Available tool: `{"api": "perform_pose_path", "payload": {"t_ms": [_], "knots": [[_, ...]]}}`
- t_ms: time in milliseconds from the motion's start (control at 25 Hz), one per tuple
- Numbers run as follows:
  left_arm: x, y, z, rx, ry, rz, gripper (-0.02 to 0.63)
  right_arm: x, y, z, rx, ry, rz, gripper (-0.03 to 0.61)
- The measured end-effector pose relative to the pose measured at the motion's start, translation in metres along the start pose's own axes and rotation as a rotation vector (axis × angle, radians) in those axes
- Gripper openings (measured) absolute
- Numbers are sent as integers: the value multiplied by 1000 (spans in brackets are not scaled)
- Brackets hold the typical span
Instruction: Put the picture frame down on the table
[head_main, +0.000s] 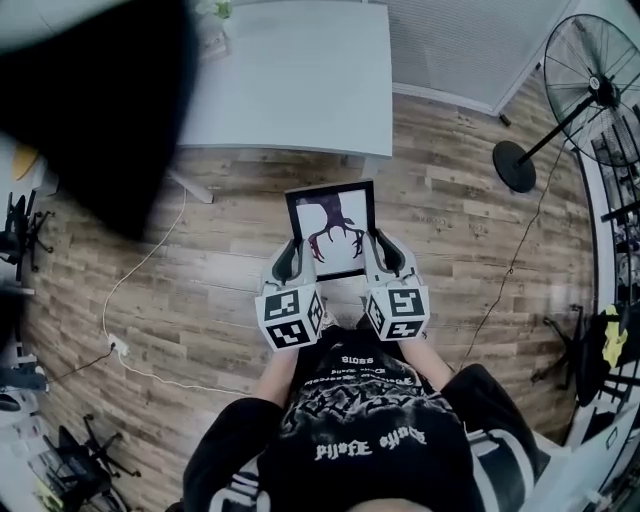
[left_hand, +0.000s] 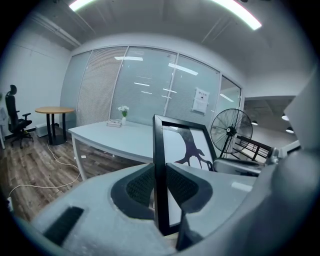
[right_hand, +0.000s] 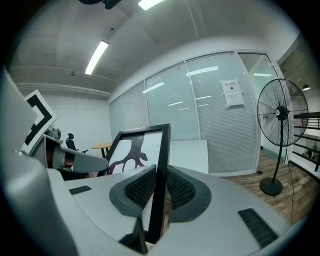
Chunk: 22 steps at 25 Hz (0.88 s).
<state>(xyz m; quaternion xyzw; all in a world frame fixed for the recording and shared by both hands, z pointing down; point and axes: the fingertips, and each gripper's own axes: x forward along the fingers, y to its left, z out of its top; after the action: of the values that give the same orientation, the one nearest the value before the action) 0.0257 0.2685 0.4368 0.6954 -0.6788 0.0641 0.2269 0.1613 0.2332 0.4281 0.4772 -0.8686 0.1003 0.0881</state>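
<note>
A black picture frame (head_main: 332, 230) with a dark tree-like print on white is held face up in the air above the wood floor, short of the pale grey table (head_main: 290, 80). My left gripper (head_main: 292, 262) is shut on the frame's left edge (left_hand: 160, 175). My right gripper (head_main: 384, 254) is shut on its right edge (right_hand: 161, 175). In both gripper views the black pads (left_hand: 137, 187) press on the thin frame rail from either side. The table (left_hand: 125, 137) lies ahead, beyond the frame.
A standing fan (head_main: 590, 90) is at the right, with its round base (head_main: 514, 166) on the floor. A white cable (head_main: 135, 300) runs over the floor at the left. An office chair (left_hand: 17, 122) and a round table (left_hand: 54, 111) stand by the far wall. A small vase (left_hand: 123, 114) sits on the table.
</note>
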Motion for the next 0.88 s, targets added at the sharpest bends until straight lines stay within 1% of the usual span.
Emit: {"api": "perform_pose_path", "payload": {"t_ms": [200,320,440,640,720,880], "knots": [[4,7,5,8,-12,3,78,8,3,3,15,-21,7,64],[12,9,8,6,-16,22,78,19,0,4,19,-23,21,64],[29,15,13,3,-17,44,78,40,-7,5,62,-12,43,64],[76,25,27,-11,9,83,78,91,-26,9,61,28,79,64],[100,21,34,-24,21,90,78,112,-43,13,58,42,97,64],[150,14,53,-5,27,103,80,158,-77,23,49,55,125,64]]}}
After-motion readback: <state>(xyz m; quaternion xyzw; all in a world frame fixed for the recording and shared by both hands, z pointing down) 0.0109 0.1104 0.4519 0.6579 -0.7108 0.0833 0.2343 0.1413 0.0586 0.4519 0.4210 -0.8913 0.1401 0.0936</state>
